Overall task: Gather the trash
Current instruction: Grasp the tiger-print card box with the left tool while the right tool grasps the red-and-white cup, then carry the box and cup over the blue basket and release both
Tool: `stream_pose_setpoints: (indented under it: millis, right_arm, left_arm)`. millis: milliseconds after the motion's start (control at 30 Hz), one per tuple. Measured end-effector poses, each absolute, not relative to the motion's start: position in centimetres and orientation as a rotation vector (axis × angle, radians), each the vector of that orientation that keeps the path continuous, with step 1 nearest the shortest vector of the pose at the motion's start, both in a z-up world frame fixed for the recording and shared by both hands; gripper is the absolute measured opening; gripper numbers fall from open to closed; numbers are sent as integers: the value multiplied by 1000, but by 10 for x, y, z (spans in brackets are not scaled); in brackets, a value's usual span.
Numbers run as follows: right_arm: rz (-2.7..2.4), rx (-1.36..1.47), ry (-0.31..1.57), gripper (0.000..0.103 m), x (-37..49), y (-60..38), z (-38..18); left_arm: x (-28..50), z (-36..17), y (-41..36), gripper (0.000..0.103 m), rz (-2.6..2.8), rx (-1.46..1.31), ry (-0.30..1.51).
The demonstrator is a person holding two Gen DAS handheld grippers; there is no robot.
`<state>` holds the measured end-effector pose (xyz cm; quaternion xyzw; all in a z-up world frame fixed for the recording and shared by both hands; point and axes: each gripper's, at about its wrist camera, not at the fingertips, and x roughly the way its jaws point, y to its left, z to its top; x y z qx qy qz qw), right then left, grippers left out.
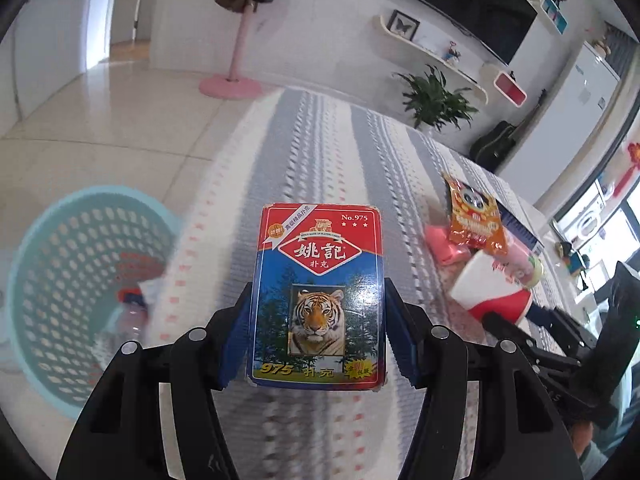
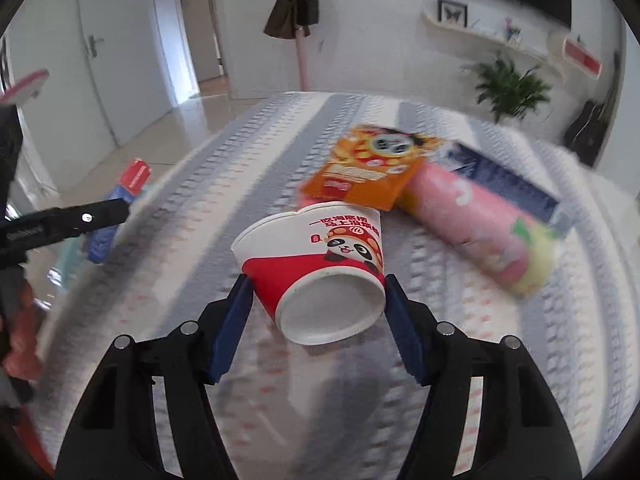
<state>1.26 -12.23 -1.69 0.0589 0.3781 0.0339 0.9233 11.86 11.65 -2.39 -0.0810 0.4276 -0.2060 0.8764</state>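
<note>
My left gripper (image 1: 318,316) is shut on a red and blue playing-card box (image 1: 318,292) with a tiger picture, held above the striped tablecloth (image 1: 320,140). It also shows at the left of the right wrist view (image 2: 120,204). My right gripper (image 2: 318,312) is shut on a red and white paper cup (image 2: 320,264) with a panda print, tipped with its base toward me; the cup also shows in the left wrist view (image 1: 492,284). A light blue perforated basket (image 1: 76,272) stands on the floor to the left, with some trash inside.
On the cloth lie an orange snack bag (image 2: 368,168), a pink tube-shaped package (image 2: 480,224) and a dark blue box (image 2: 504,180). Beyond the table are a pink coat stand (image 1: 236,60), a potted plant (image 1: 436,100) and white doors (image 2: 116,60).
</note>
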Motion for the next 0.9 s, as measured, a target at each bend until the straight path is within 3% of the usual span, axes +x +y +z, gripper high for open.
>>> stream_pose_setpoints:
  millis: [500,900]
  right_arm:
    - [324,16,637,62,56,43,93]
    - [394,-113,737,63,104,144,53]
  left_arm:
    - [114,70,265,58,-135,-317,751]
    - [137,12,327,58,34,-368,848]
